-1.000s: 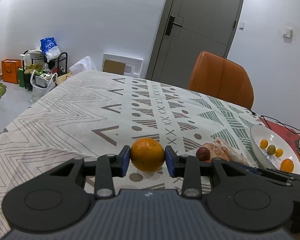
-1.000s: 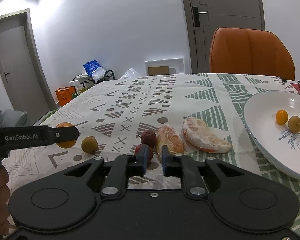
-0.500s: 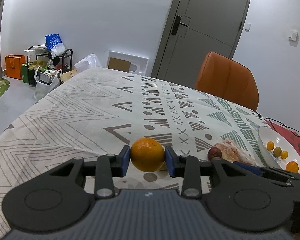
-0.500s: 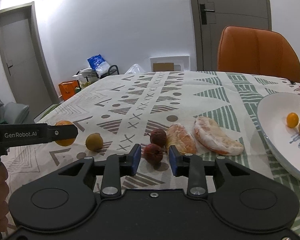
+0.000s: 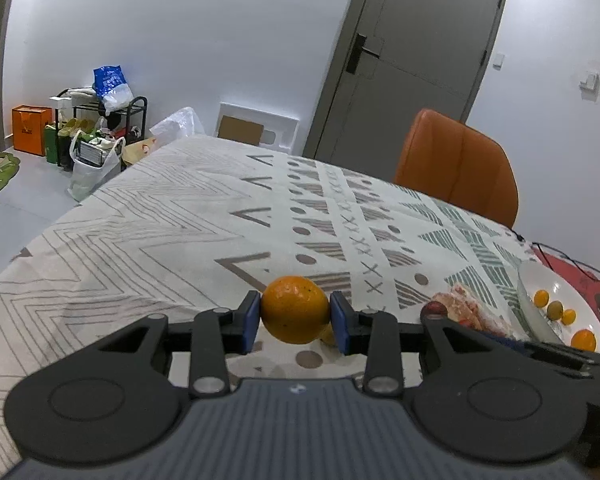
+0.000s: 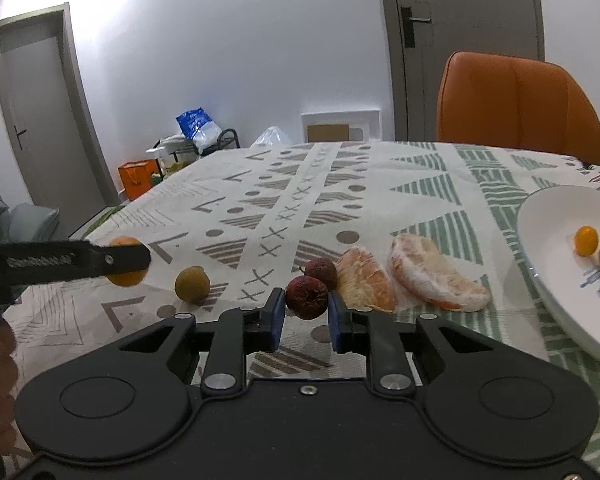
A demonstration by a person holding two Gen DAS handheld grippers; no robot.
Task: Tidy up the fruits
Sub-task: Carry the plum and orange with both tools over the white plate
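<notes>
Right tongs (image 6: pixel 303 311) closed on dark red fruit (image 6: pixel 307 297) after opening.

Looking forward and slightly down from each gripper, low and close over the table (image 5: pixel 148 232); sharing chair (image 6: pixel 516 108), plate (image 6: pixel 548 216), orange (image 5: pixel 294 309).

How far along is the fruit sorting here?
Done: four small fruits lie in the white plate. In hand: the left gripper holds an orange; the right gripper holds a red lychee. Left: another lychee, a yellow-green fruit, two peeled segments.
</notes>
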